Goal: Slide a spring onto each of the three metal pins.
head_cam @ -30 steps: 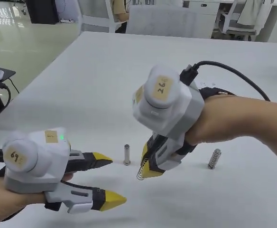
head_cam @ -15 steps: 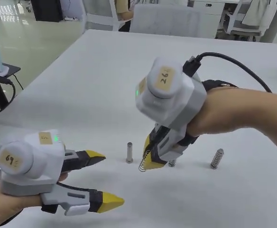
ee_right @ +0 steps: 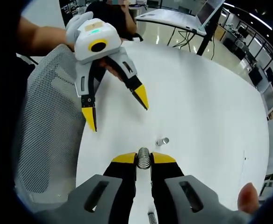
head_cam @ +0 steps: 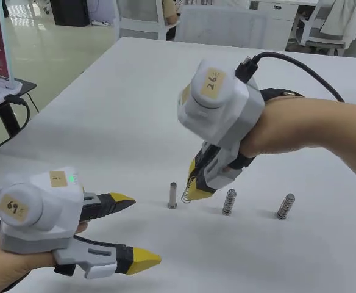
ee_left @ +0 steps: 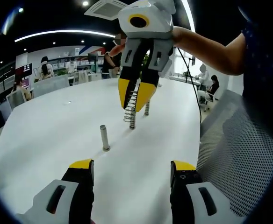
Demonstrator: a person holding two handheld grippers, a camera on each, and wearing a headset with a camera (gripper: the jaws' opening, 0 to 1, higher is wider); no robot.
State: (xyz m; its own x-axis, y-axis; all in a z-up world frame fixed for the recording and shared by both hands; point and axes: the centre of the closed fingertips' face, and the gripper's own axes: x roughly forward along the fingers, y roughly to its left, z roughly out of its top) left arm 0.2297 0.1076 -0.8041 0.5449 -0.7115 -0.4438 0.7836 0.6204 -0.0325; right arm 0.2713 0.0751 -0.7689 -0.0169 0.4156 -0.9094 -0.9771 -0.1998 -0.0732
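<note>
The white worktop point(head_cam: 105, 122) carries three upright pins in a row. The right gripper point(head_cam: 193, 192) points steeply down over that row, its fingers clamped on a spring point(ee_right: 144, 158). The left gripper point(head_cam: 142, 231) hovers low at the near edge, well apart from the pins, fingers spread wide and holding nothing. It looks like the idle one here.

Two sprung pins point(head_cam: 229, 201) point(head_cam: 285, 206) already wear their coils, so by my reading one pin is left to do. That bare pin point(head_cam: 172, 195) stands at the end of the row nearest the left gripper.

The spring hangs below the right fingertips with its long axis close to upright, roughly matching the pin's. In the head view it sits just beside the bare pin, on the side toward the sprung pins, and looks no higher than the pin's top. In the right gripper view the pin's top lies just ahead of the coil's open end. The move likely needs a small lift, then a shift across toward the left gripper to bring the coil over the pin.
</note>
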